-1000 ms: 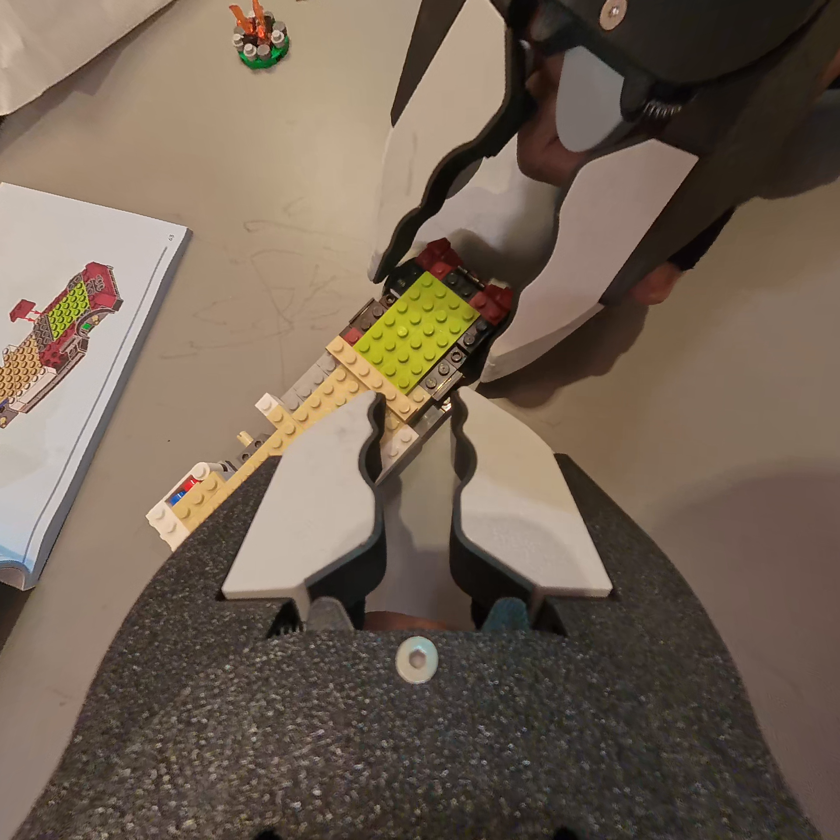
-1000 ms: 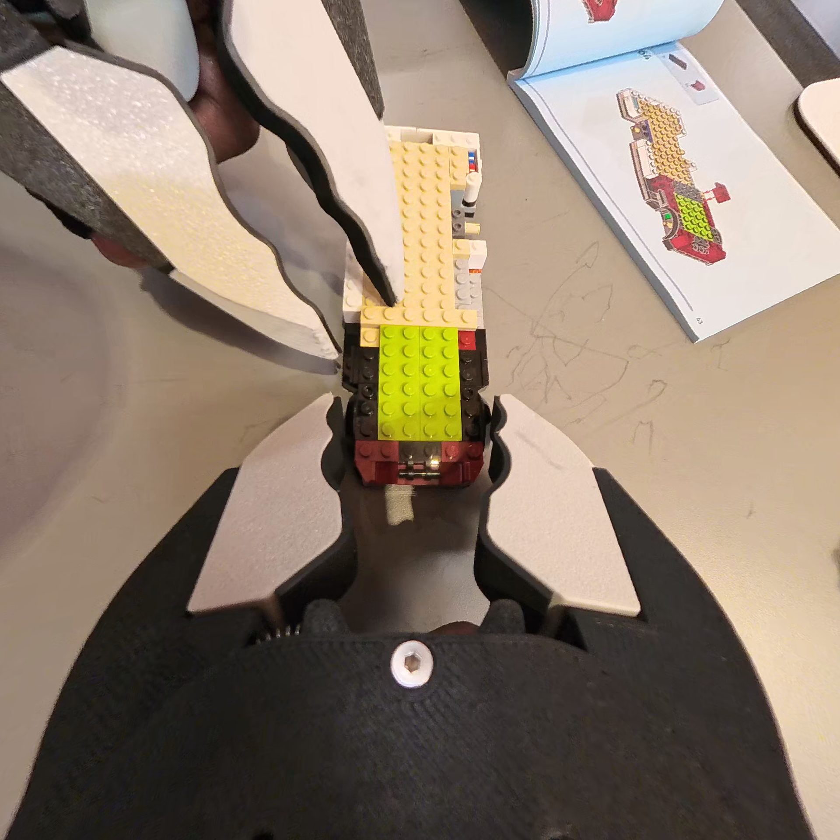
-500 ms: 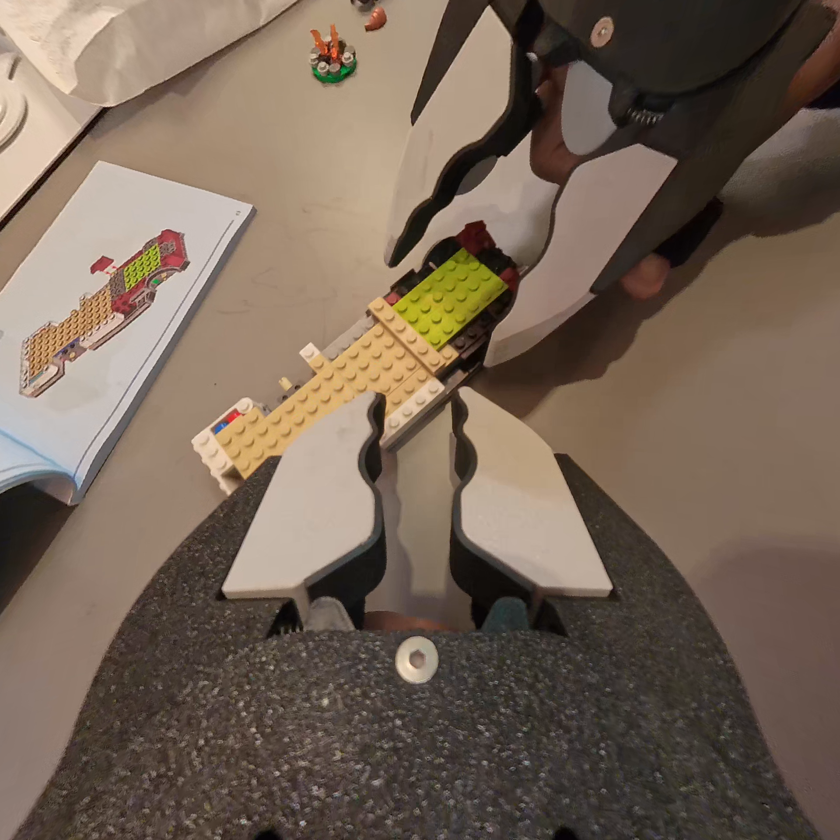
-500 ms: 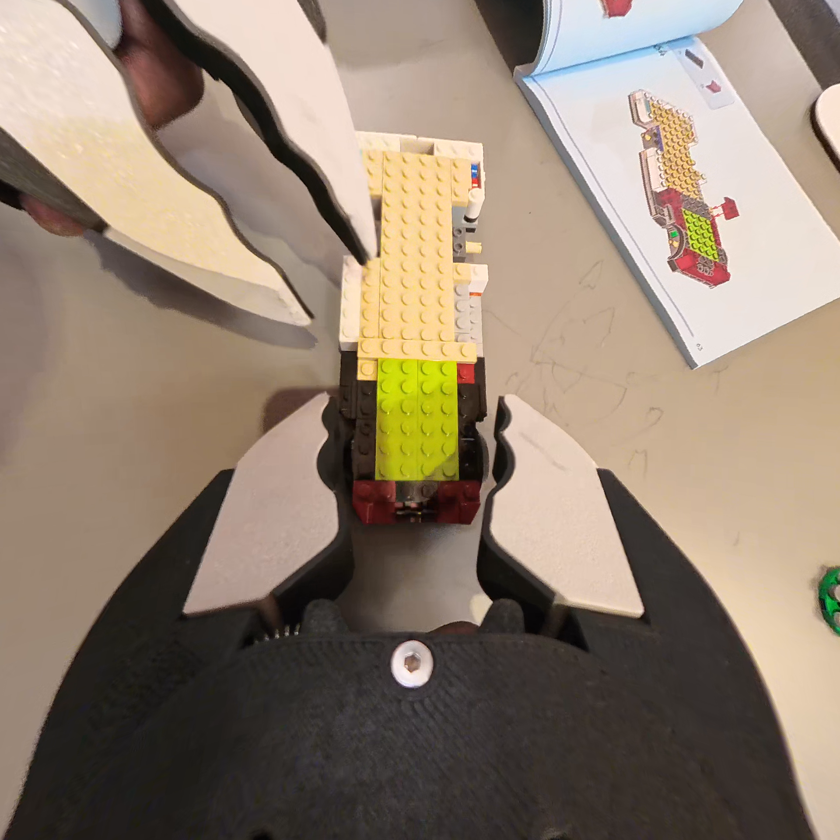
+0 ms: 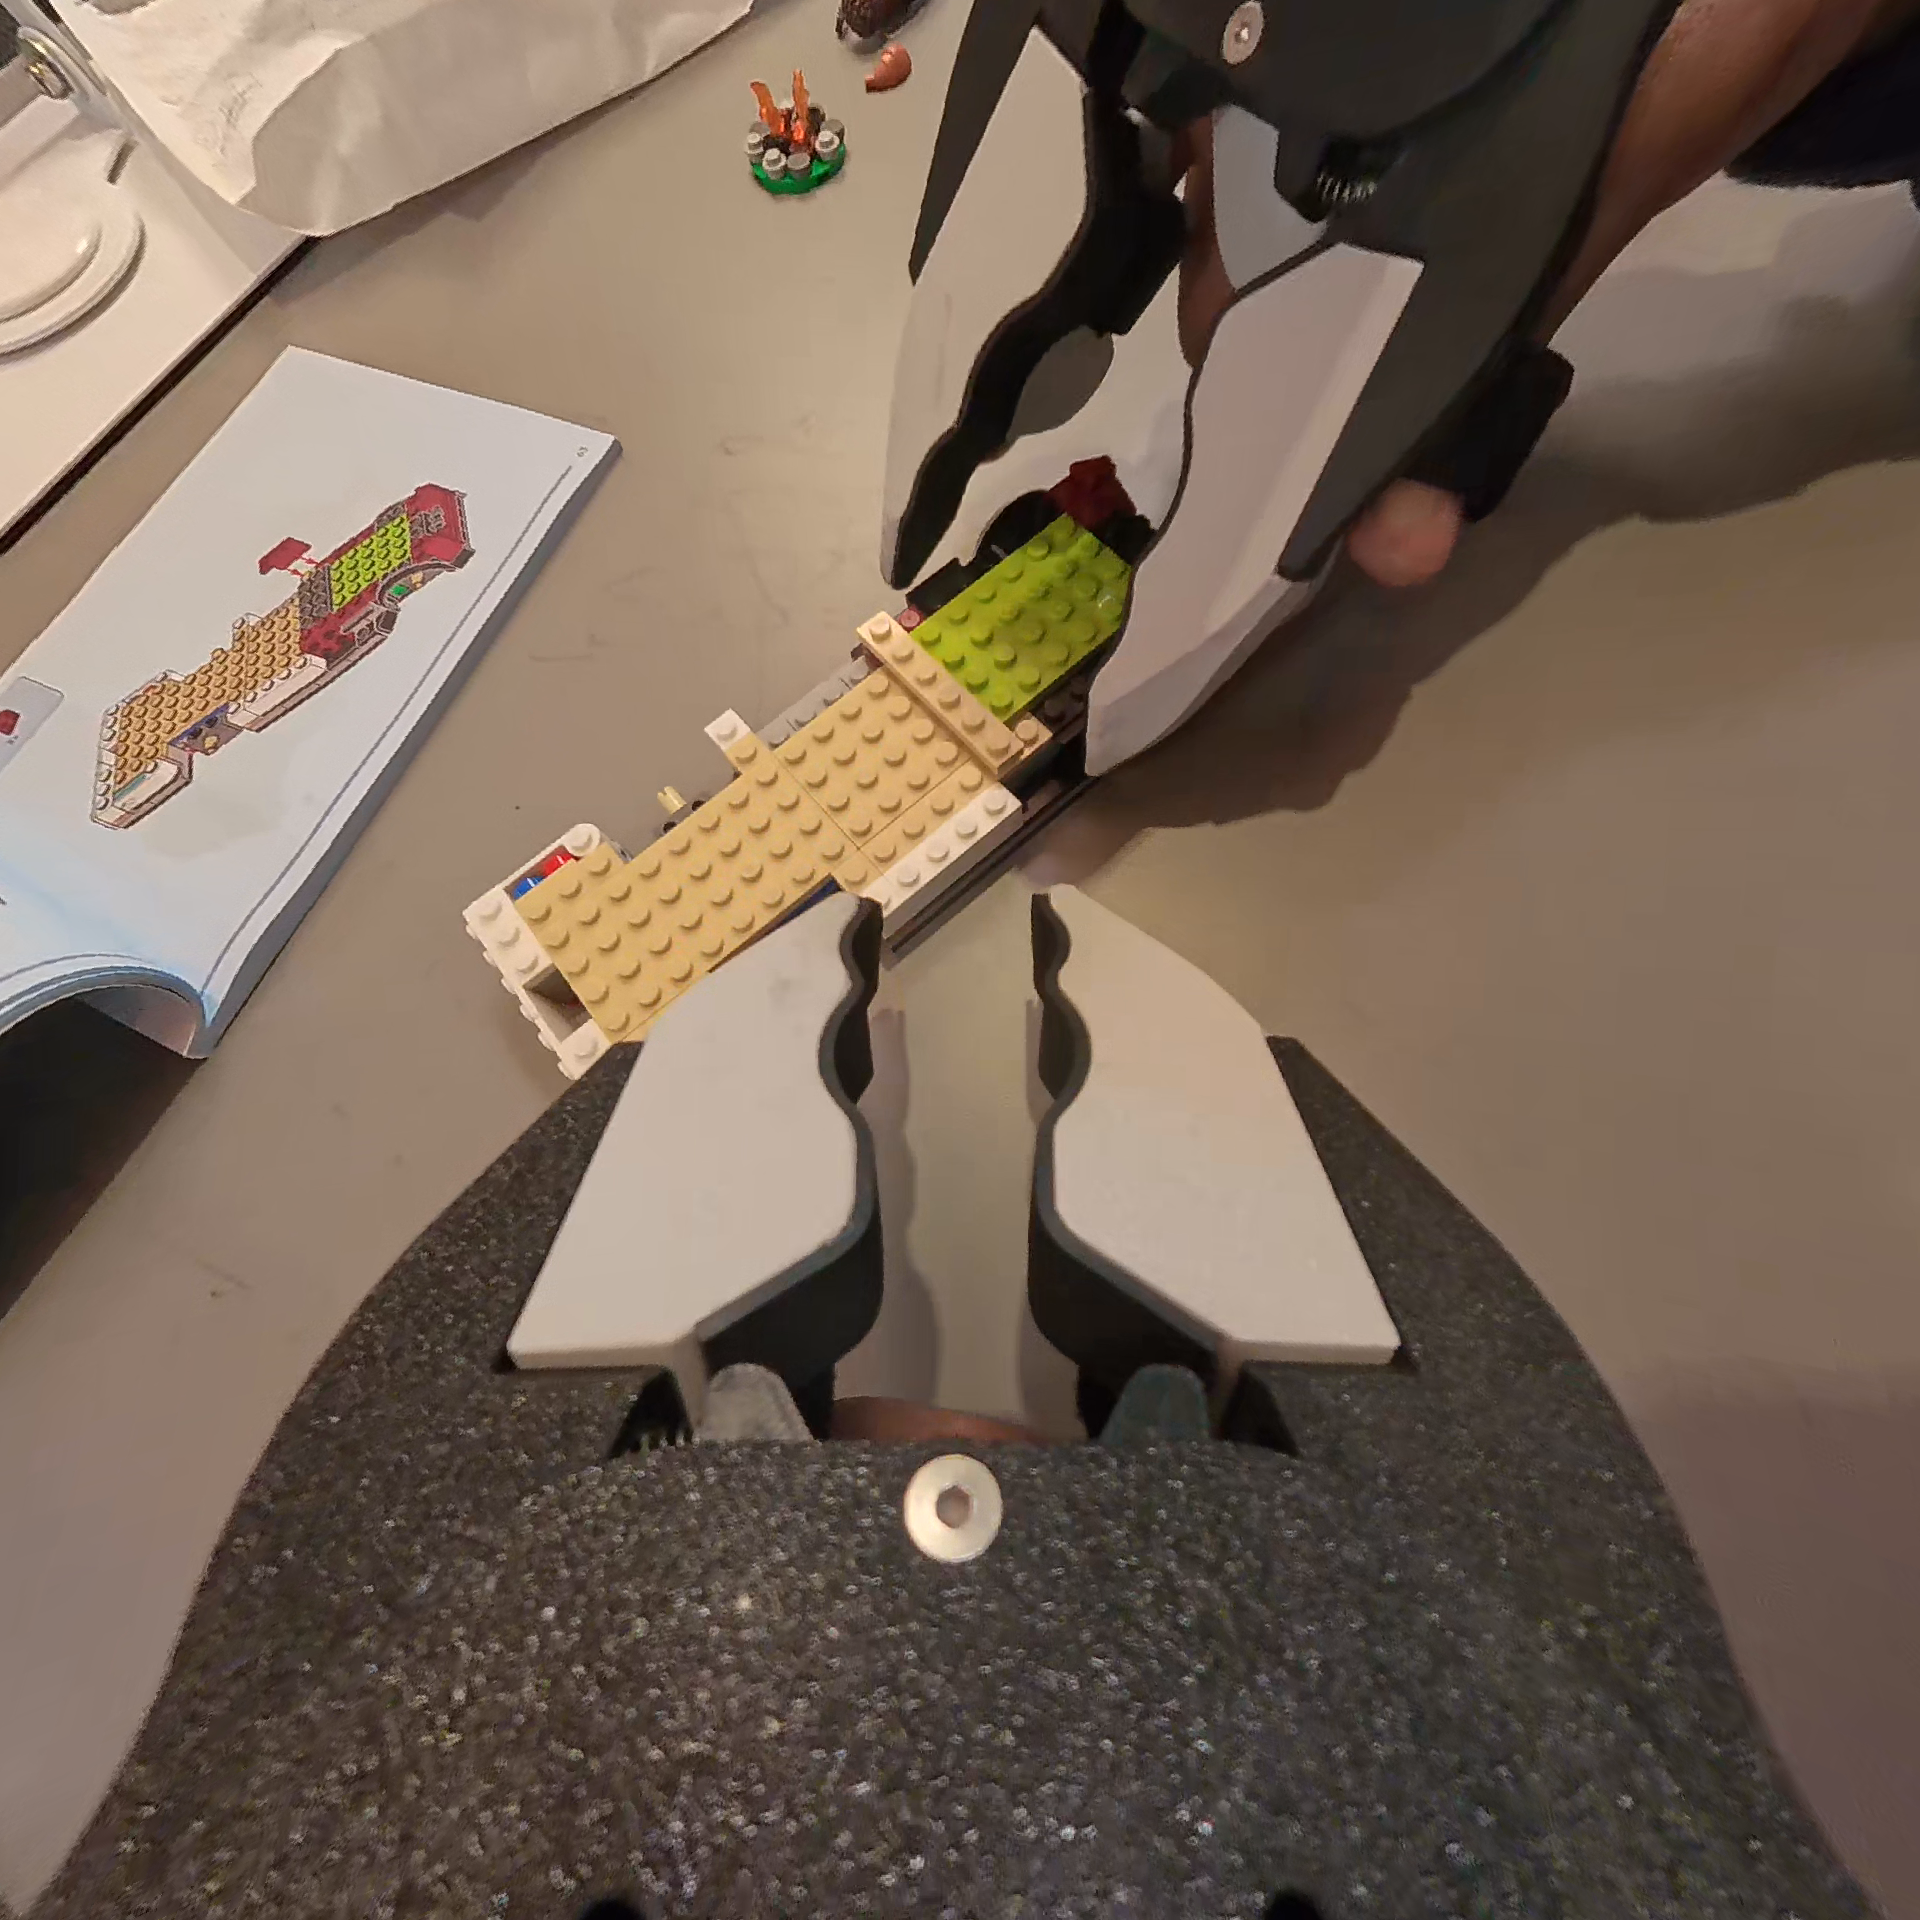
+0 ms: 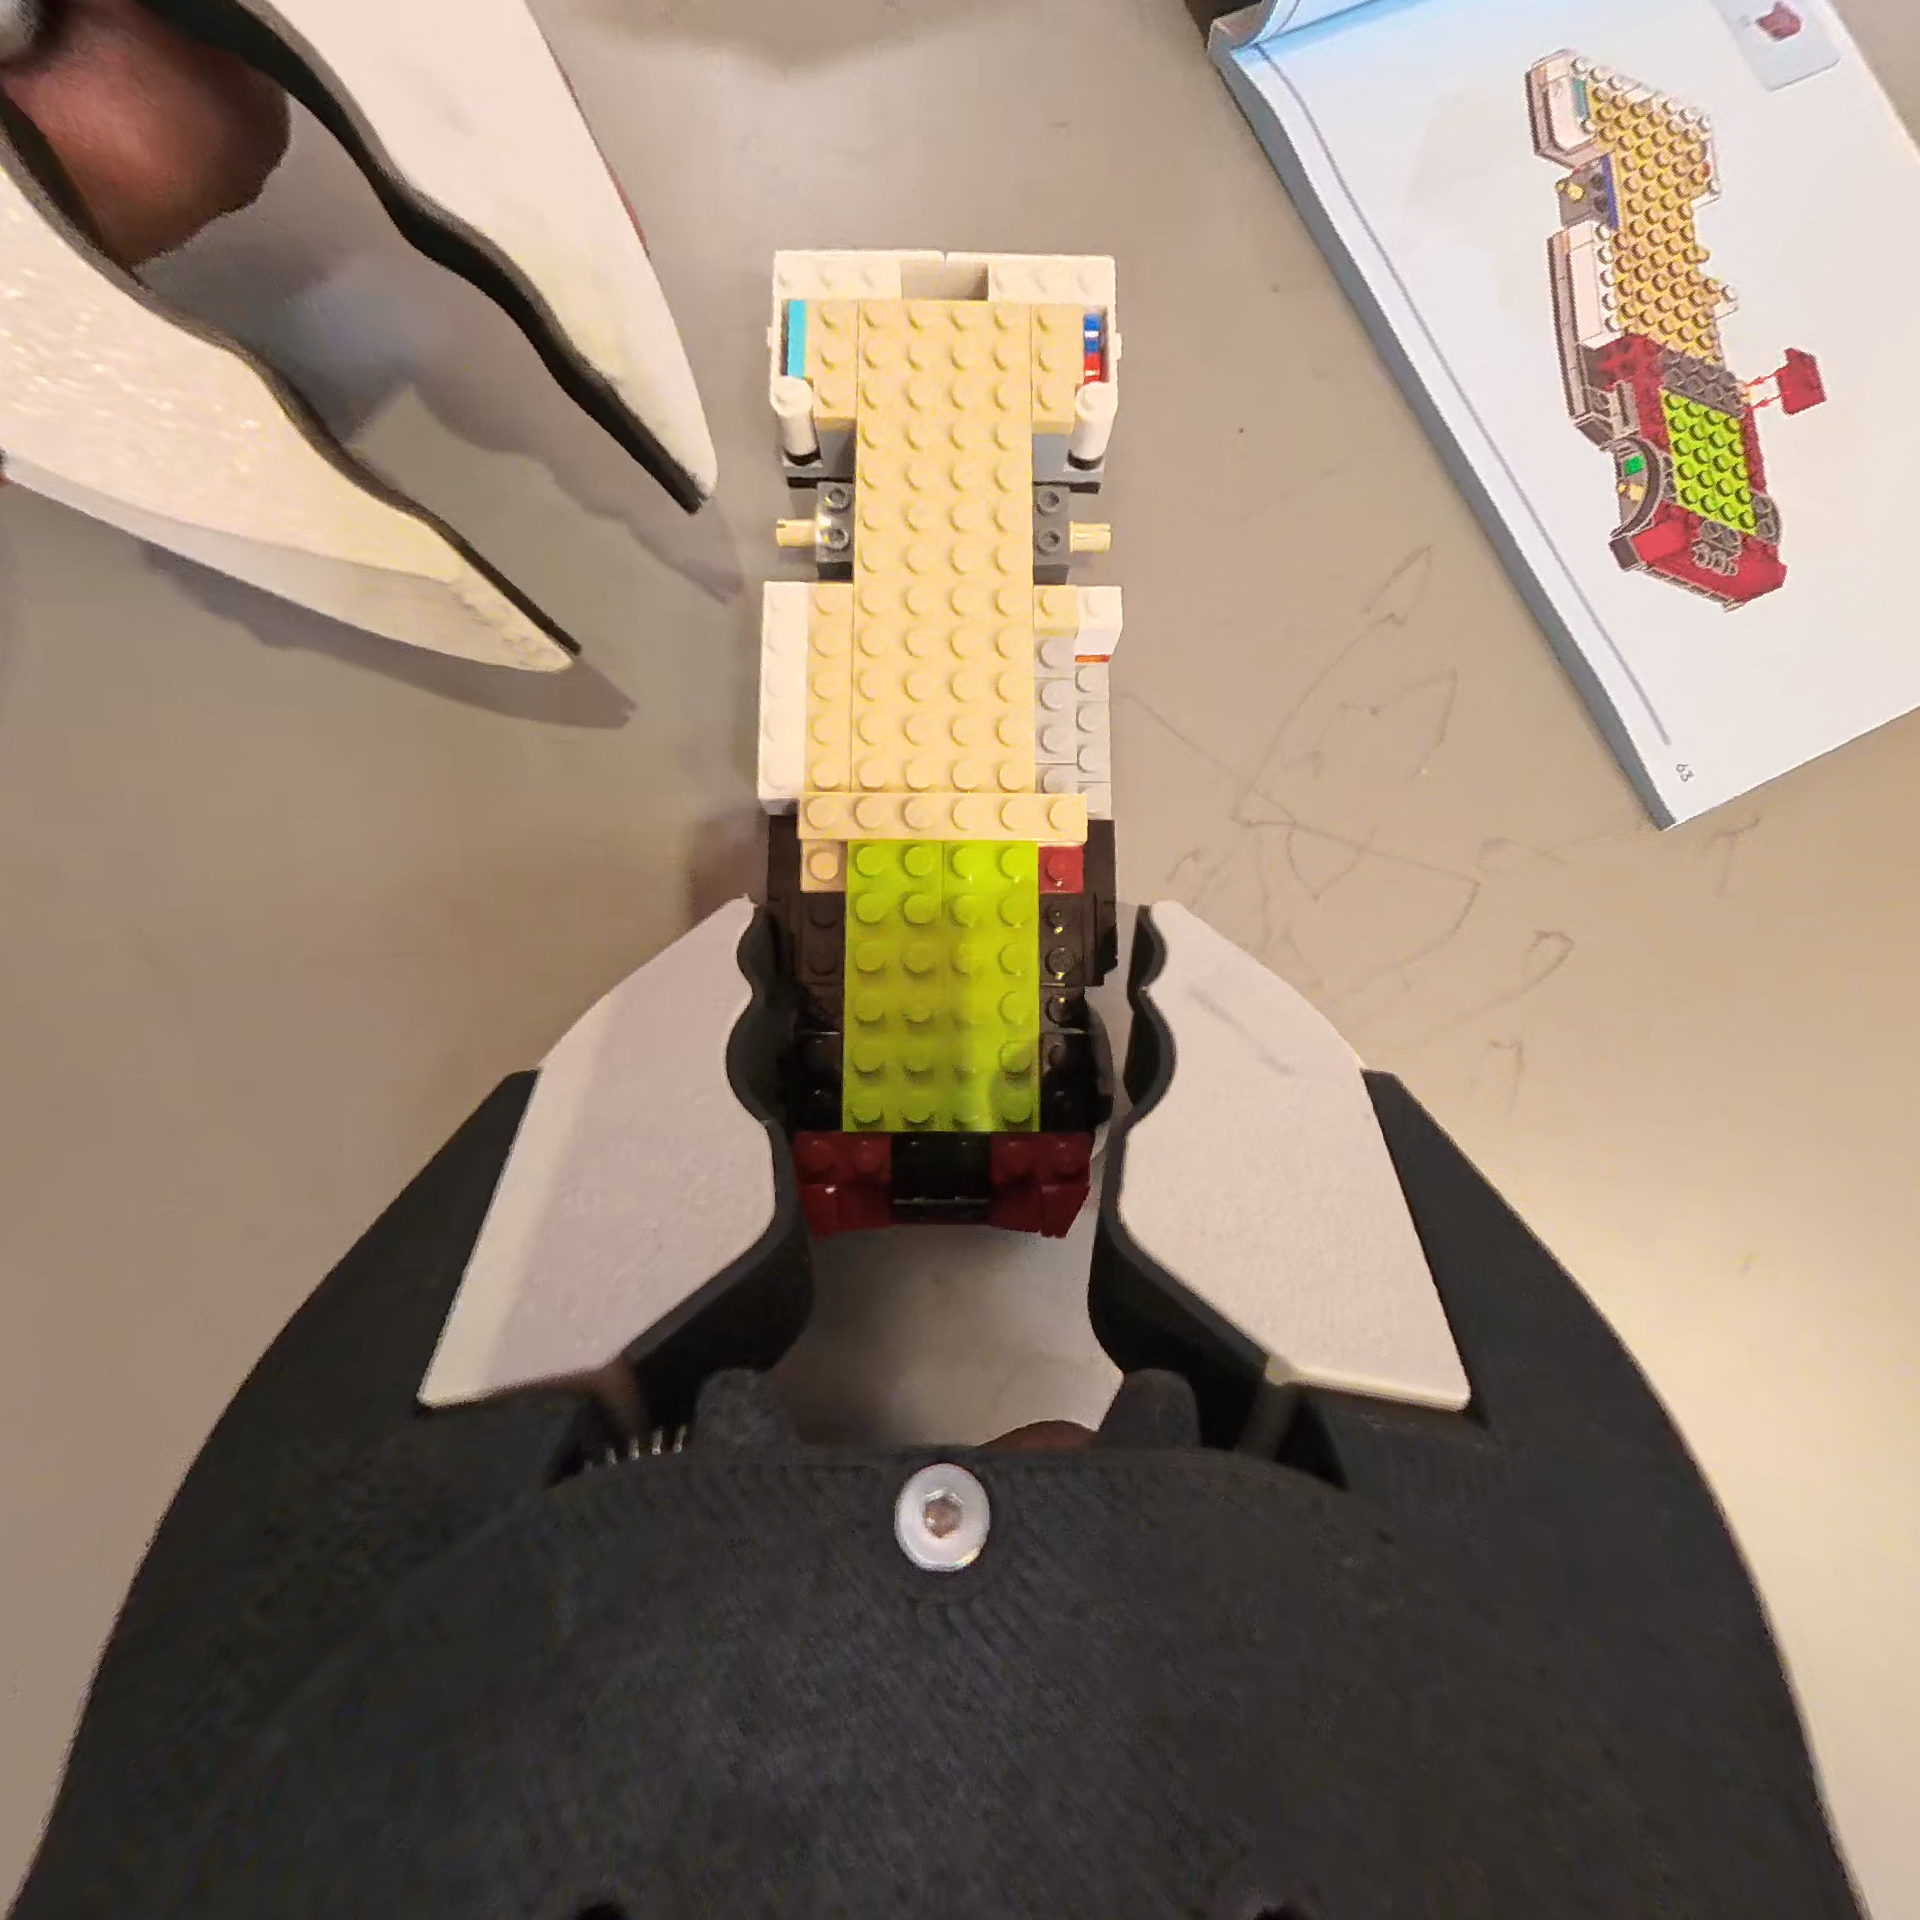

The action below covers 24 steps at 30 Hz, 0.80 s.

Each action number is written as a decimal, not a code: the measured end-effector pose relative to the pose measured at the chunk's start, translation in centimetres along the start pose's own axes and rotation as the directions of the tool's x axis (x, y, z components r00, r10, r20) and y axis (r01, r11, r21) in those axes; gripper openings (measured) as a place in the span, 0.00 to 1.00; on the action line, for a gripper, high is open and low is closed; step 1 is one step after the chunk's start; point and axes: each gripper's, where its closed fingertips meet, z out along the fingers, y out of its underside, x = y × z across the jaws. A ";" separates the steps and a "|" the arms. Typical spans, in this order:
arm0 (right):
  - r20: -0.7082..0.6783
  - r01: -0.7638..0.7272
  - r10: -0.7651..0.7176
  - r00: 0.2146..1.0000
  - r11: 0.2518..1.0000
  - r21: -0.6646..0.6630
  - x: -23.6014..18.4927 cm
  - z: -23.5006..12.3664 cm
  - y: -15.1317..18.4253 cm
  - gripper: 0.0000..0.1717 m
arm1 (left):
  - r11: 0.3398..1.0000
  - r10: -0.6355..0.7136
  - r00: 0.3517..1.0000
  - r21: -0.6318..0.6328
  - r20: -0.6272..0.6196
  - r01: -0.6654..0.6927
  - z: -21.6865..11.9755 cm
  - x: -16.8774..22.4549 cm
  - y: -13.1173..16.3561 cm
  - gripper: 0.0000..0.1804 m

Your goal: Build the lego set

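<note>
A long brick model [image 6: 940,623] with a tan studded deck, white sides, and a lime, black and dark red end lies on the grey table [image 6: 312,935]. My right gripper [image 6: 945,914] straddles the lime end. Its jaws are open, and a thin gap shows beside the right pad [image 6: 1153,987]. The left wrist view shows the same gripper [image 5: 1003,675] over that end of the model [image 5: 790,831]. My left gripper [image 5: 951,904] is open and empty, its tips just short of the model's white side. In the right wrist view it [image 6: 636,571] hangs clear to the model's left.
An open instruction booklet [image 5: 291,665] lies beside the model, also in the right wrist view [image 6: 1621,416]. A small green round build with orange flames [image 5: 795,140] and a white paper bag [image 5: 395,94] lie farther off. Pencil scribbles mark the table.
My left gripper has drawn back off the tan deck and now hangs clear of the model. My right gripper has slid farther along the lime end with its jaws slightly wider.
</note>
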 end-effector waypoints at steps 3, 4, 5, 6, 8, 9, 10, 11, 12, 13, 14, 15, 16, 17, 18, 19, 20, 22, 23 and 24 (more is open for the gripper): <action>0.014 -0.006 0.006 1.000 1.000 -0.006 -0.1 0.1 0.0 0.37 | 1.000 0.002 1.000 0.002 -0.004 -0.002 0.1 0.1 0.0 0.16; 0.018 -0.006 0.007 1.000 1.000 -0.008 -0.1 0.1 0.0 0.37 | 1.000 0.003 1.000 0.001 -0.006 -0.003 0.2 0.1 0.1 0.16; 0.023 -0.009 0.010 1.000 1.000 -0.011 -0.1 0.1 0.0 0.37 | 1.000 0.003 1.000 0.001 -0.007 -0.003 0.2 0.1 0.1 0.16; 0.029 -0.010 0.011 1.000 1.000 -0.012 -0.1 0.1 0.0 0.36 | 1.000 0.004 1.000 0.001 -0.008 -0.004 0.2 0.1 0.1 0.16; 0.037 -0.008 0.009 0.999 1.000 -0.015 -0.2 0.1 0.0 0.36 | 1.000 0.006 1.000 0.001 -0.009 -0.006 0.3 0.1 0.1 0.16; 0.036 -0.004 0.005 0.999 1.000 -0.017 -0.2 0.1 0.0 0.36 | 1.000 0.006 1.000 0.002 -0.008 -0.006 0.3 0.1 0.1 0.16; 0.035 -0.001 0.002 0.999 1.000 -0.018 -0.2 0.1 0.0 0.36 | 1.000 0.006 1.000 0.002 -0.007 -0.006 0.3 0.0 0.1 0.16; 0.033 0.000 0.001 0.999 1.000 -0.019 -0.2 0.1 0.0 0.35 | 1.000 0.005 1.000 0.003 -0.008 -0.005 0.4 0.0 0.1 0.16; 0.032 0.001 0.000 1.000 1.000 -0.019 -0.2 0.1 0.0 0.35 | 1.000 0.004 1.000 0.003 -0.008 -0.004 0.4 0.0 0.1 0.16; 0.029 0.003 -0.002 1.000 1.000 -0.019 -0.2 0.0 0.0 0.35 | 1.000 0.003 1.000 0.002 -0.008 -0.003 0.4 0.0 0.1 0.16; 0.027 0.006 -0.006 1.000 1.000 -0.020 -0.2 0.0 0.0 0.35 | 1.000 0.003 1.000 0.001 -0.008 -0.003 0.5 0.0 0.2 0.16; 0.024 0.011 -0.010 1.000 1.000 -0.020 -0.2 0.0 0.0 0.35 | 1.000 0.003 1.000 0.000 -0.008 -0.003 0.5 0.0 0.2 0.16; 0.021 0.017 -0.017 1.000 1.000 -0.020 -0.2 0.0 0.0 0.35 | 1.000 0.003 1.000 -0.001 -0.009 -0.003 0.5 0.0 0.2 0.16; 0.016 0.024 -0.024 1.000 1.000 -0.020 -0.1 0.0 0.0 0.35 | 1.000 0.003 1.000 -0.001 -0.009 -0.003 0.5 0.0 0.2 0.16; 0.011 0.029 -0.028 1.000 0.999 -0.018 -0.1 -0.1 0.0 0.35 | 1.000 0.004 1.000 -0.001 -0.010 -0.004 0.6 0.0 0.2 0.16; 0.007 0.032 -0.032 0.999 0.999 -0.017 -0.1 0.0 0.0 0.35 | 1.000 0.004 1.000 -0.002 -0.010 -0.004 0.6 0.0 0.2 0.16; 0.004 0.034 -0.034 0.999 0.999 -0.015 0.0 0.0 0.0 0.35 | 1.000 0.005 1.000 -0.002 -0.010 -0.005 0.6 0.0 0.2 0.16; 0.004 0.039 -0.039 0.999 0.999 -0.012 0.0 0.0 0.0 0.35 | 1.000 0.005 1.000 -0.003 -0.011 -0.005 0.7 0.0 0.2 0.16; 0.005 0.042 -0.042 0.999 0.999 -0.011 0.0 0.0 0.0 0.34 | 1.000 0.005 1.000 -0.003 -0.012 -0.005 0.7 0.1 0.2 0.16; 0.009 0.045 -0.045 0.999 0.999 -0.011 -0.1 0.0 0.0 0.34 | 1.000 0.005 1.000 -0.003 -0.012 -0.005 0.8 0.1 0.2 0.16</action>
